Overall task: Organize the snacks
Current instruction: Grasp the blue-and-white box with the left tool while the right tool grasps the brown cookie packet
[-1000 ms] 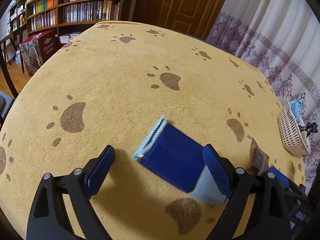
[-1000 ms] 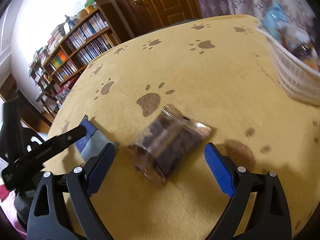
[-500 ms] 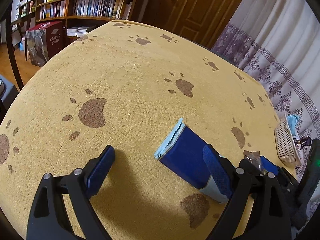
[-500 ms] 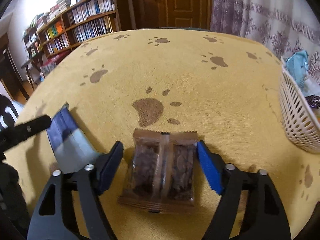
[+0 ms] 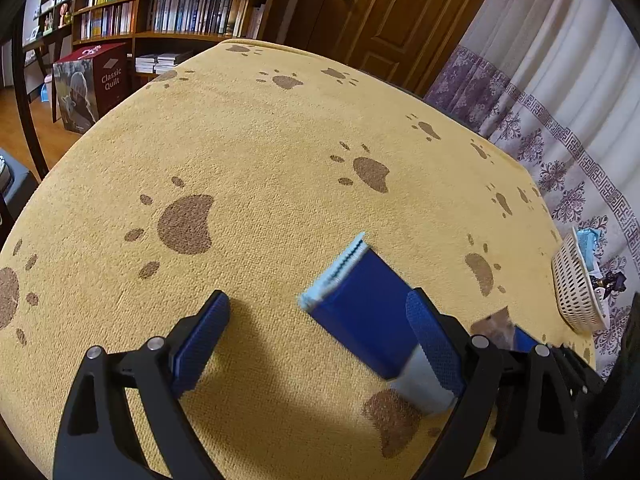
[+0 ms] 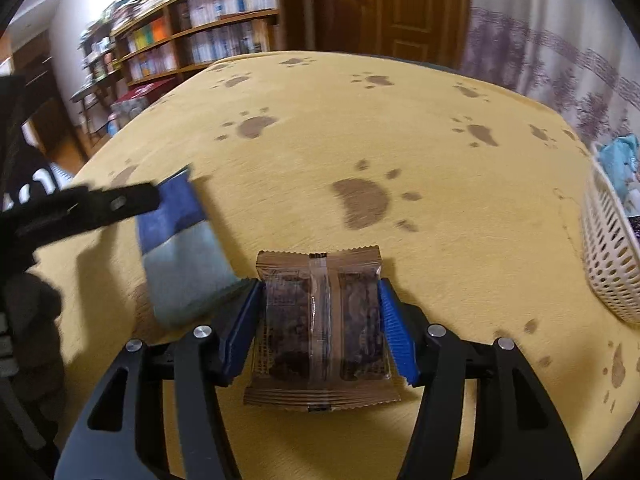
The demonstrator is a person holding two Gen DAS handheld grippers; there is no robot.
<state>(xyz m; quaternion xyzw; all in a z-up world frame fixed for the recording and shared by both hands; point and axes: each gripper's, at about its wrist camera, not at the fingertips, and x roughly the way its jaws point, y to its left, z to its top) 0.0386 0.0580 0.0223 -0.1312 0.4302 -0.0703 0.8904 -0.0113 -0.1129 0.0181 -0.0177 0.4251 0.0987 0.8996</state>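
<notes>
A brown snack packet (image 6: 320,320) with two dark bars lies flat on the yellow paw-print cloth (image 6: 360,120). My right gripper (image 6: 319,284) straddles it with its jaws closing, and both blue pads touch the packet's long edges. A blue and pale grey packet (image 5: 360,312) lies on the cloth between the wide-open fingers of my left gripper (image 5: 316,300), its near end under the right finger (image 5: 432,344). Neither pad presses on it. In the right wrist view this blue packet (image 6: 180,256) lies to the left, with a black finger of the left gripper (image 6: 100,204) over its far end.
A white lattice basket (image 5: 576,296) holding several snacks stands at the cloth's right edge; its wall (image 6: 608,264) is near the right gripper. Bookshelves (image 5: 180,8), a door and a patterned curtain lie beyond the table. A red quilt box (image 5: 96,80) stands on the floor.
The right gripper rolled level, moved in over the brown packet and narrowed its jaws onto the packet's edges. The left gripper stayed open by the blue packet, barely shifting.
</notes>
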